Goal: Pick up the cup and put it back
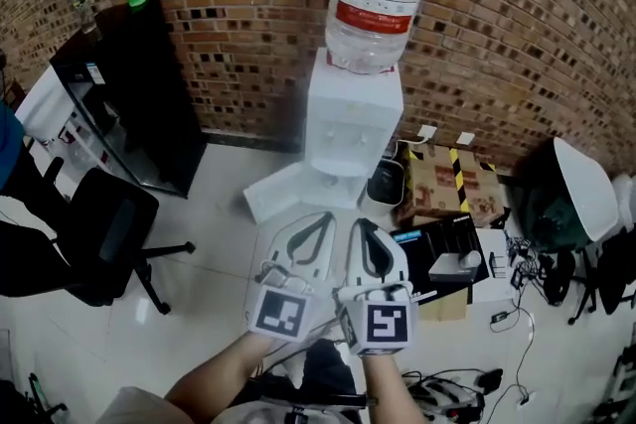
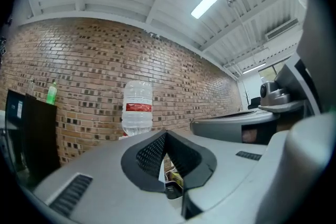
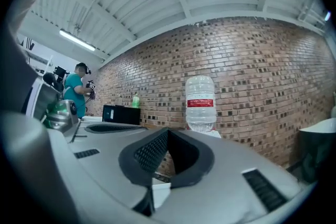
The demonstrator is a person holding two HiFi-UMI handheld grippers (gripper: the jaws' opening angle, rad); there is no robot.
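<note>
Cup unseen; left tool (image 1: 326,217) and right tool (image 1: 361,224) (both closed) face dispenser (image 1: 354,114).

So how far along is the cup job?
Done: nothing that shows; no cup is in view. In hand: nothing; left tool and right tool are both shut and empty, aimed at the dispenser. Left: apparently the whole job, finding, lifting and returning the cup.
</note>
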